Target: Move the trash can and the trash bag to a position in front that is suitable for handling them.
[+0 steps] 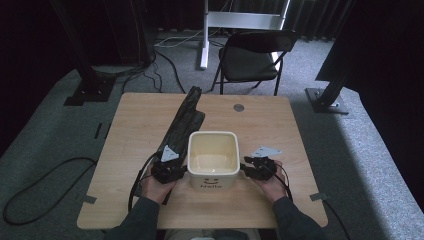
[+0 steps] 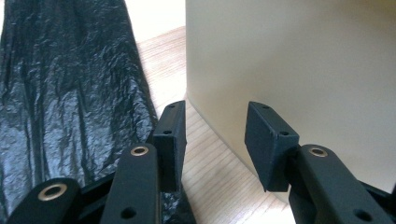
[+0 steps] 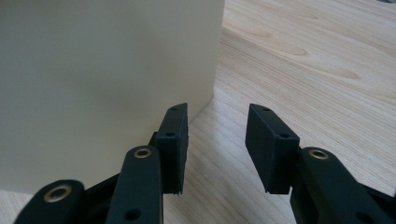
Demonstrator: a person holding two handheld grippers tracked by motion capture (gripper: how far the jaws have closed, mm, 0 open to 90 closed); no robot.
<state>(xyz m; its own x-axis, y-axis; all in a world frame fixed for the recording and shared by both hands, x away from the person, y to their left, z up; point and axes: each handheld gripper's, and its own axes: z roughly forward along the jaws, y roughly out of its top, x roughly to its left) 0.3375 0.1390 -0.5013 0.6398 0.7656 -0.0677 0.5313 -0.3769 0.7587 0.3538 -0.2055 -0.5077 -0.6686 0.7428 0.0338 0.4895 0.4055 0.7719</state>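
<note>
The high view is dim and soft, the far background nearly black; daylight falls from the right across the floor. Both gripper views are brighter, their near black parts slightly blurred.

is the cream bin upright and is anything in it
Upright and empty: the cream bin stands on the table with its opening upward, and the high view shows a bare inside.

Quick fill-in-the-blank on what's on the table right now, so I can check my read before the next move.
1. The cream bin stands between the left tongs and the right tongs, and its front reads "____".
2. The black plastic bag lies on the bin's ____ side in the high view.
3. Both tongs' jaws stand ____, with nothing between them.
4. Beyond the wooden table stands a black folding ____.

Missing words: hello; left; open; chair
</note>
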